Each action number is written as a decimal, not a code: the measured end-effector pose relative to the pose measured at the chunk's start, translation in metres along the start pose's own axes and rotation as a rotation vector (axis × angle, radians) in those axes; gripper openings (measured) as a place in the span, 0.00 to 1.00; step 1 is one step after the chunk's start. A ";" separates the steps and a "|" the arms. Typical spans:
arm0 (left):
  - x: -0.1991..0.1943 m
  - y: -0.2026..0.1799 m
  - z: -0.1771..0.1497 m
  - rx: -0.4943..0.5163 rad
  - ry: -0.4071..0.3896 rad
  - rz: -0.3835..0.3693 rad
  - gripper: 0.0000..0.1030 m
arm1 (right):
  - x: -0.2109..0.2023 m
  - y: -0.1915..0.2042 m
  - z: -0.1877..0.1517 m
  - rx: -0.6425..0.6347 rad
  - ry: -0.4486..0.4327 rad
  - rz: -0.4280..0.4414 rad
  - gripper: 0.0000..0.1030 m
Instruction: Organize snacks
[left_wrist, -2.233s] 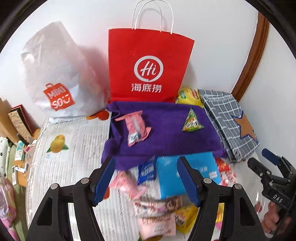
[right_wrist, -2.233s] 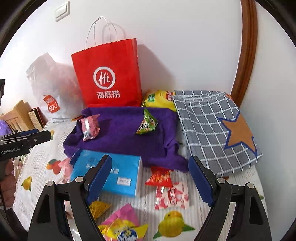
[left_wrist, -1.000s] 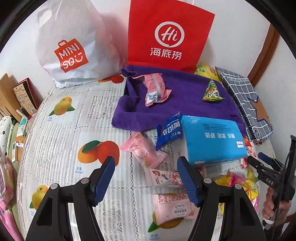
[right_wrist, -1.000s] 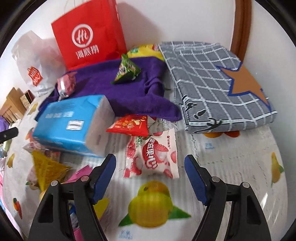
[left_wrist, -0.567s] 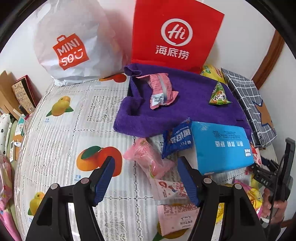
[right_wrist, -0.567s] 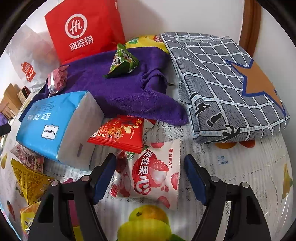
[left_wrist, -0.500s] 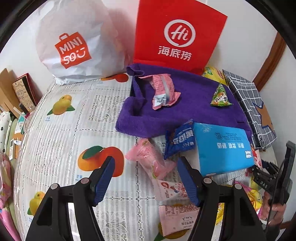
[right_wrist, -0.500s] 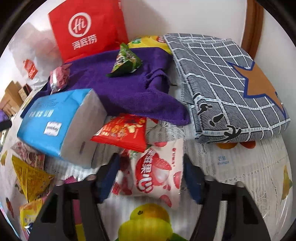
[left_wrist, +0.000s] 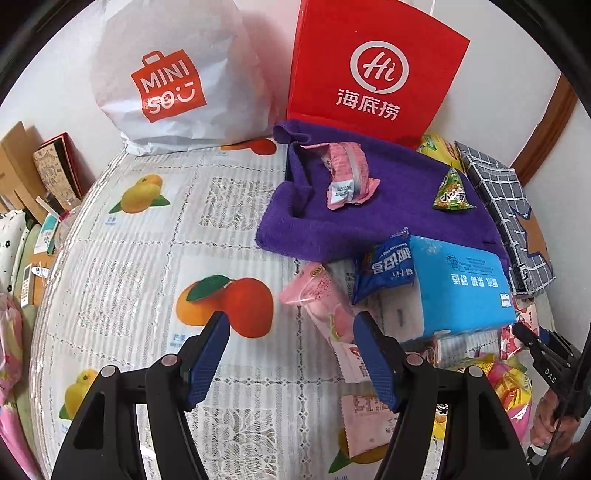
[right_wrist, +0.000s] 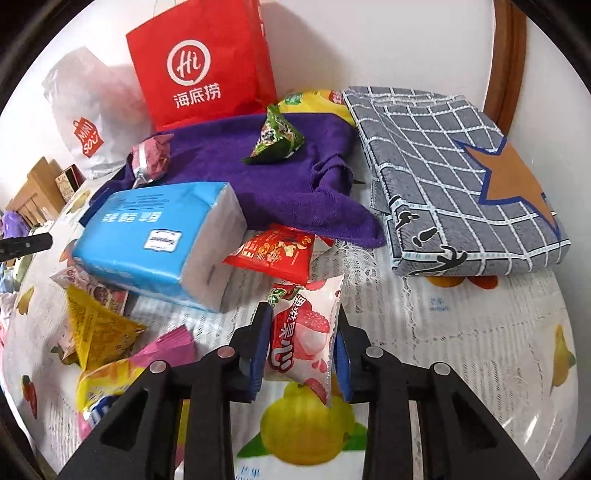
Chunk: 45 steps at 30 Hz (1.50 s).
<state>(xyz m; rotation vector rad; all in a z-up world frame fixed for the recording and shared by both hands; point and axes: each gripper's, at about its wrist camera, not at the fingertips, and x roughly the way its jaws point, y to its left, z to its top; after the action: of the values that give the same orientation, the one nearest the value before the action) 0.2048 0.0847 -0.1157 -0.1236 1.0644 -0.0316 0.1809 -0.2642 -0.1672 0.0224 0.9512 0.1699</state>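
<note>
While pinched in the right claw (right_wrist: 299, 343), lychee jelly packet (right_wrist: 301, 332), left claw (left_wrist: 291, 354) wide, empty.

Left wrist view: left gripper (left_wrist: 291, 332) held wide open above the fruit-print tablecloth (left_wrist: 147, 266), nothing between its fingers.

A pink snack pack (left_wrist: 321, 299) is seen just ahead of the right finger, beside a dark blue packet (left_wrist: 384, 266) and a blue tissue pack (left_wrist: 461, 284). A purple towel (left_wrist: 369, 218) carries a pink wrapper (left_wrist: 347, 177) and a green triangular snack (left_wrist: 452, 192). Behind it stand a white MINISO bag (left_wrist: 170, 74) and a red bag (left_wrist: 373, 70). The right gripper (left_wrist: 546, 354) is partly visible at the right edge; its state cannot be read.
</note>
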 end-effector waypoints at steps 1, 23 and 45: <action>0.000 -0.001 0.000 0.000 0.000 -0.003 0.66 | -0.003 0.000 -0.001 -0.001 -0.003 -0.003 0.31; 0.047 -0.052 0.010 0.240 0.006 -0.008 0.65 | -0.040 -0.017 0.002 0.056 -0.062 -0.068 0.31; 0.025 -0.038 0.014 0.184 -0.026 -0.103 0.20 | -0.048 -0.010 0.006 0.073 -0.067 -0.092 0.31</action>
<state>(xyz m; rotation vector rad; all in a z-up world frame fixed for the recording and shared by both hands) 0.2299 0.0458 -0.1261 -0.0123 1.0238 -0.2196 0.1597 -0.2807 -0.1262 0.0508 0.8895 0.0491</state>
